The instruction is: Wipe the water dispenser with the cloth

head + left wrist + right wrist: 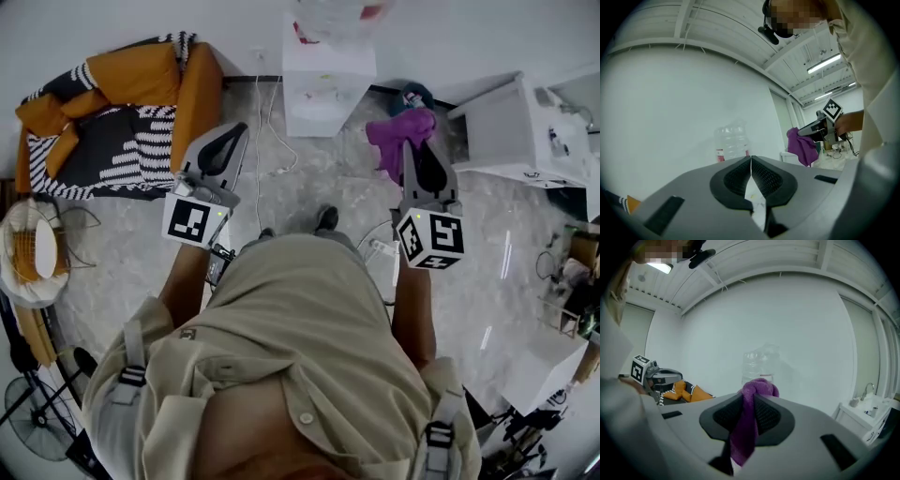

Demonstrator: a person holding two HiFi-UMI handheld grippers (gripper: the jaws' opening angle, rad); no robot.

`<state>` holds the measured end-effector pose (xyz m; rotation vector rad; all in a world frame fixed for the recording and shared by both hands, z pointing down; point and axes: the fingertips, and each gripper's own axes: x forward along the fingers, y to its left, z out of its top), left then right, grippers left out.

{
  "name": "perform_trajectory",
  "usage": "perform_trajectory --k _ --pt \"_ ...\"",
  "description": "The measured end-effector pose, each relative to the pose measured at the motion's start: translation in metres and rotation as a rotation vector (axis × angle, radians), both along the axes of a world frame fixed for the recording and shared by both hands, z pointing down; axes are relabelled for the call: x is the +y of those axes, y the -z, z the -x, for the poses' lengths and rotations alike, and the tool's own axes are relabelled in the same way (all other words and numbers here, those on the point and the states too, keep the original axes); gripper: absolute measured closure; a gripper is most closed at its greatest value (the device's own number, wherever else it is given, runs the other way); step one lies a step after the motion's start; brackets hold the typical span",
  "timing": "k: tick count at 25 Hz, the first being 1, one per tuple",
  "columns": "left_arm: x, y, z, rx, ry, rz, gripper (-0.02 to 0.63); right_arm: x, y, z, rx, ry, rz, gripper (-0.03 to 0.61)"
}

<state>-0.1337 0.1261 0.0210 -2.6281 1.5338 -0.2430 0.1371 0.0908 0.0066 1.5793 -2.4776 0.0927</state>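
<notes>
Head view: person in a beige shirt [309, 319] stands on the pale marbled floor [309, 183] facing the white water dispenser [323, 89] at the far wall, with a clear plastic bottle [333, 14] on top of it.

Right gripper [419, 159] is held out near the dispenser, to its right. Right gripper view: fingers [771, 416] are clamped on the purple cloth [746, 432], which bunches above the tips and hangs down between the pads. The bottle [759, 364] sits behind the cloth, well apart from it.

Left gripper [230, 141] is held out on the left of the dispenser, level with the right one. Left gripper view: fingers [736, 178] are pressed together at the tips with nothing between them. The bottle [731, 140] is ahead, and the other gripper [818, 129] and its cloth [801, 145] are off to the right.

Far left: orange and black-and-white striped sofa [112, 103]. Far right: white sink unit [520, 127]. Near left: floor fan [33, 253].
</notes>
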Motion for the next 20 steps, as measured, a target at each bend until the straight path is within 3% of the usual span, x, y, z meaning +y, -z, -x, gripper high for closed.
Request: perform_trajectory --k 8,14,20 --pt "-0.023 0.012 -0.035 0.020 0.108 -0.069 0.592 -0.052 -0.011 -0.027 -0.025 0.105 0.007 0.499" --pt "-0.026 -0.002 -0.052 -0.037 0.180 0.017 0.592 -0.080 -0.022 -0.040 -0.039 0.176 0.026 0.499" --pt "-0.036 -0.007 -0.069 -0.057 0.215 0.033 0.592 -0.102 -0.031 -0.049 -0.057 0.225 0.033 0.499"
